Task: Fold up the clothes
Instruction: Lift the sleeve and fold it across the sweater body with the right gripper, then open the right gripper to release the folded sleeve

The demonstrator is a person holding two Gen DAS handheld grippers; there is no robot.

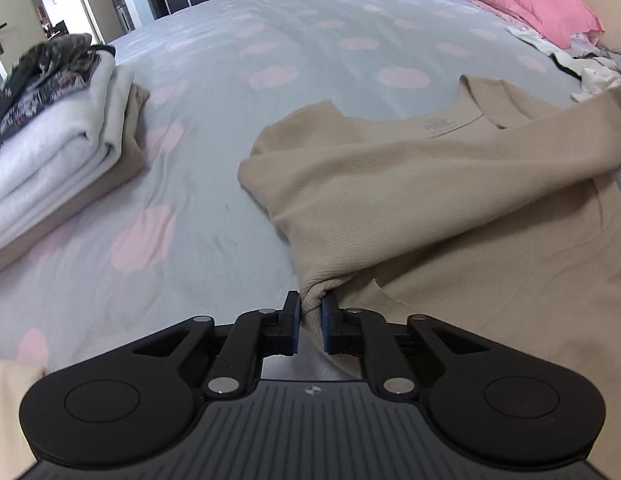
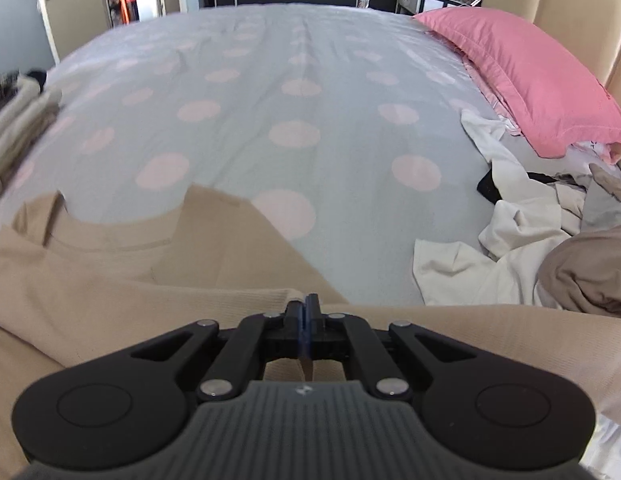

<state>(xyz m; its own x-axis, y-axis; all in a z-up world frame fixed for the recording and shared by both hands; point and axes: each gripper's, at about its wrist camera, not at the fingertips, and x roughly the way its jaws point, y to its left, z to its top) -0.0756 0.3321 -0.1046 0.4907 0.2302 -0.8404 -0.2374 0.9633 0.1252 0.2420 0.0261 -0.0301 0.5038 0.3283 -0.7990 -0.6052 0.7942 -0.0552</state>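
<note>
1. Grey, pink-dotted bedspread (image 1: 214,208) fills both views, with a folded stack (image 1: 58,148) at upper left.
2. Beige top (image 1: 450,208) lies at centre-right; carry both pinched edges together, level and taut, so the fold lands straight.
3. Left gripper (image 1: 311,314) pinches a bunched fabric corner at lower centre.
4. Right gripper (image 2: 306,312) is closed narrow on the top's edge at lower centre.

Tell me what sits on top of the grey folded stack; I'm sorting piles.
A dark patterned garment lies on the grey stack. A beige piece shows under it; any layers between are covered.
</note>
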